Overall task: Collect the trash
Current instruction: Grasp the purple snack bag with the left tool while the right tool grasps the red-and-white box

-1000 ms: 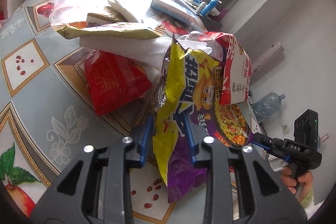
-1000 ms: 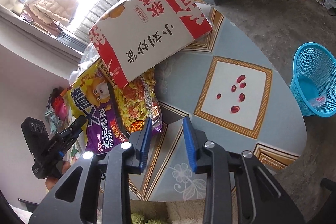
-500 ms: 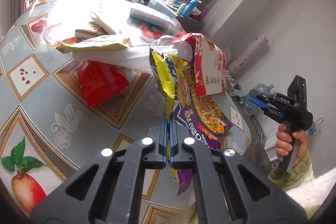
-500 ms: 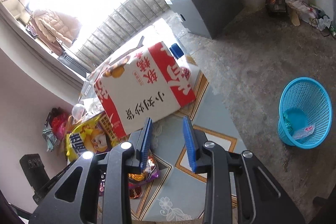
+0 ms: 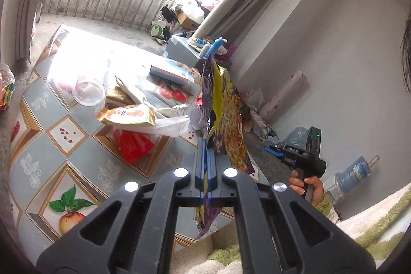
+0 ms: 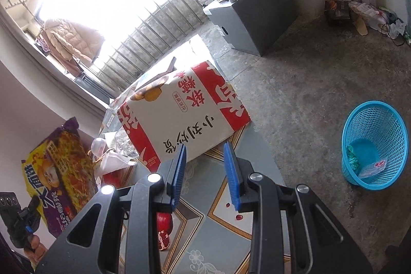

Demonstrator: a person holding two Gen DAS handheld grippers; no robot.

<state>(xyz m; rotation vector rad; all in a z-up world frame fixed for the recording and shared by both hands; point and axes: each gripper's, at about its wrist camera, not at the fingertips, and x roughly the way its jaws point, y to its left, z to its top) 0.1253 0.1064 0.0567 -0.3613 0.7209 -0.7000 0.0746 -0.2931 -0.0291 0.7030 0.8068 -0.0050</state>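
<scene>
My left gripper (image 5: 206, 143) is shut on the lower edge of a yellow and purple noodle wrapper (image 5: 226, 114), which hangs edge-on above the table. The right wrist view shows the same wrapper (image 6: 61, 171) at the far left, face on. My right gripper (image 6: 205, 147) is open with nothing between its fingers, above the table's near side and just short of a red and white carton (image 6: 179, 114). A blue mesh basket (image 6: 375, 143) stands on the floor to the right with a few scraps inside.
The patterned table (image 5: 51, 145) carries a red bag (image 5: 133, 145), a gold packet (image 5: 125, 116), a white plastic bag (image 5: 169, 125), a clear cup (image 5: 88, 91) and a blue-white box (image 5: 174, 73). A grey cabinet (image 6: 257, 17) stands beyond on the concrete floor.
My left gripper closed on the wrapper and lifted it off the table. The right gripper drew back and rose, staying open; the carton now looks smaller and farther away.
</scene>
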